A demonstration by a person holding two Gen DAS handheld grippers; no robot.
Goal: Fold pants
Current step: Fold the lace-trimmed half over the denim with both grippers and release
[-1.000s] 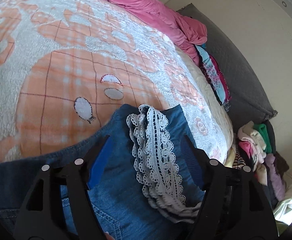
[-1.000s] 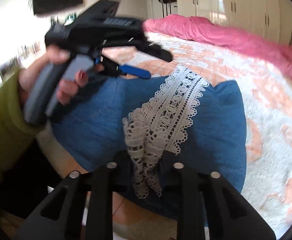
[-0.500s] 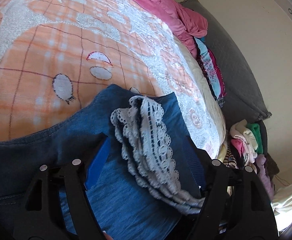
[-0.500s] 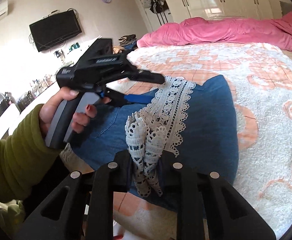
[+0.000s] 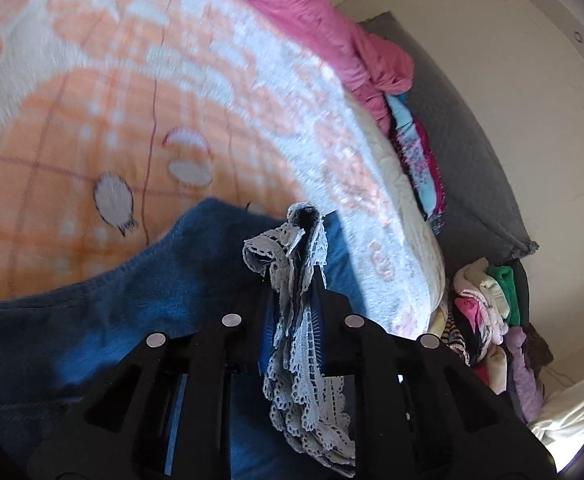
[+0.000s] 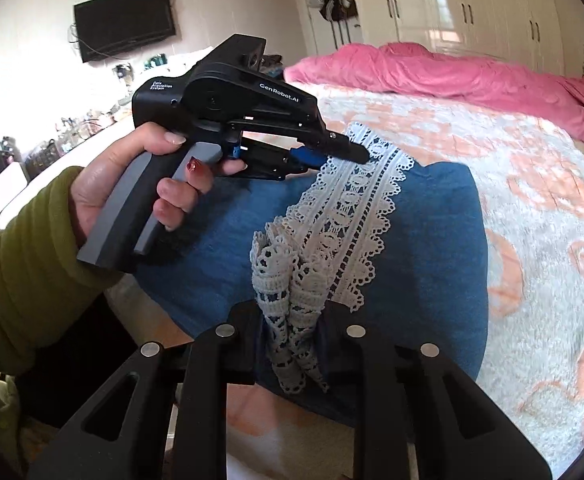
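Now both tools have hold of the same white lace trim (image 6: 344, 216) of the blue denim pants (image 6: 432, 248), which lie on the bed blanket (image 6: 532, 184), near its edge. Seen from its own camera, the right gripper (image 6: 292, 320) is closed down on a bunched end of that lace, with denim caught alongside. Farther up the lace band, the left gripper (image 6: 332, 152) is pinched onto it too; its own view shows the lace gathered tightly between nearly closed jaws (image 5: 296, 304). To fold well from here, I would judge the two grips should lift together, keep the hem edge taut between them, and carry it across the pants toward the far edge so the layers land square, releasing only once the cloth rests flat; uneven pulling would probably twist the lace or drag the denim off the bed. No container is in play, though a heap of clothes (image 5: 488, 312) sits beside the bed.
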